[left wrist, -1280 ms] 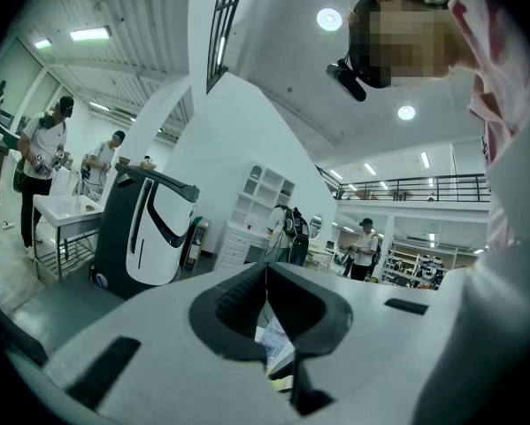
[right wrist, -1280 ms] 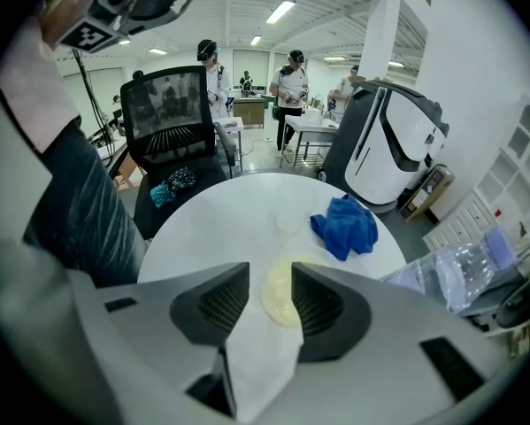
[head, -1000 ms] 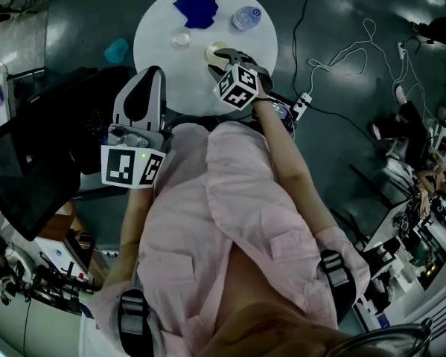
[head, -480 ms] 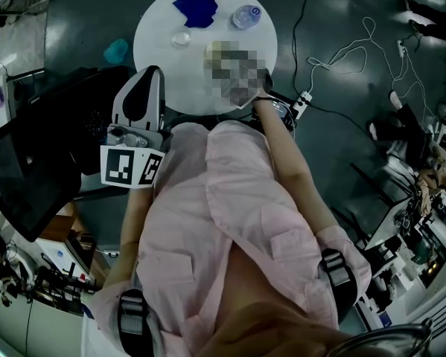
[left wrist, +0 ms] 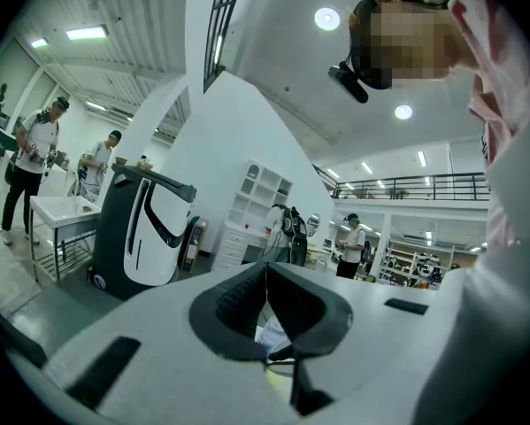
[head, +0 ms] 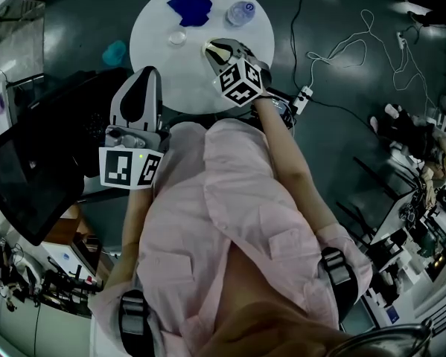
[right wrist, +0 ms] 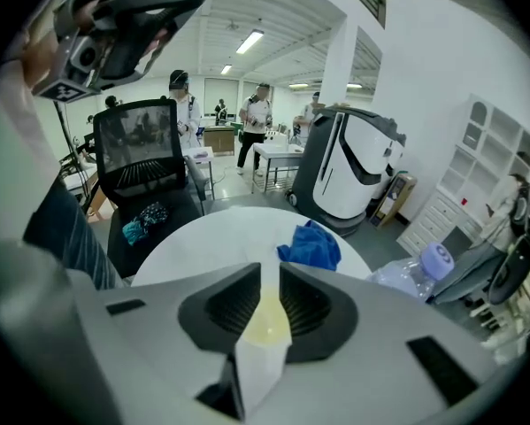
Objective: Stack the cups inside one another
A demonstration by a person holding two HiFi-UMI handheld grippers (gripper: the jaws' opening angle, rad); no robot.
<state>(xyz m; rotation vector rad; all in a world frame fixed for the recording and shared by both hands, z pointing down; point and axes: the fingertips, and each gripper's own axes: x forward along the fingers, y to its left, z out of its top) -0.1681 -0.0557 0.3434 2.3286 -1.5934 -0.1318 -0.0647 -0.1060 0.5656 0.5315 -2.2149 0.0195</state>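
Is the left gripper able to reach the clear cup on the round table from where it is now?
Probably yes. Only bare tabletop lies between the left gripper and the clear cup; nothing blocks the way. Its jaws are shut, so they must open first.

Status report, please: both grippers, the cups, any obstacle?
Right gripper jaws just closed on pale cup. Left gripper shut, empty, off the table. Clear cup stands free; blue cloth and bottle behind it.
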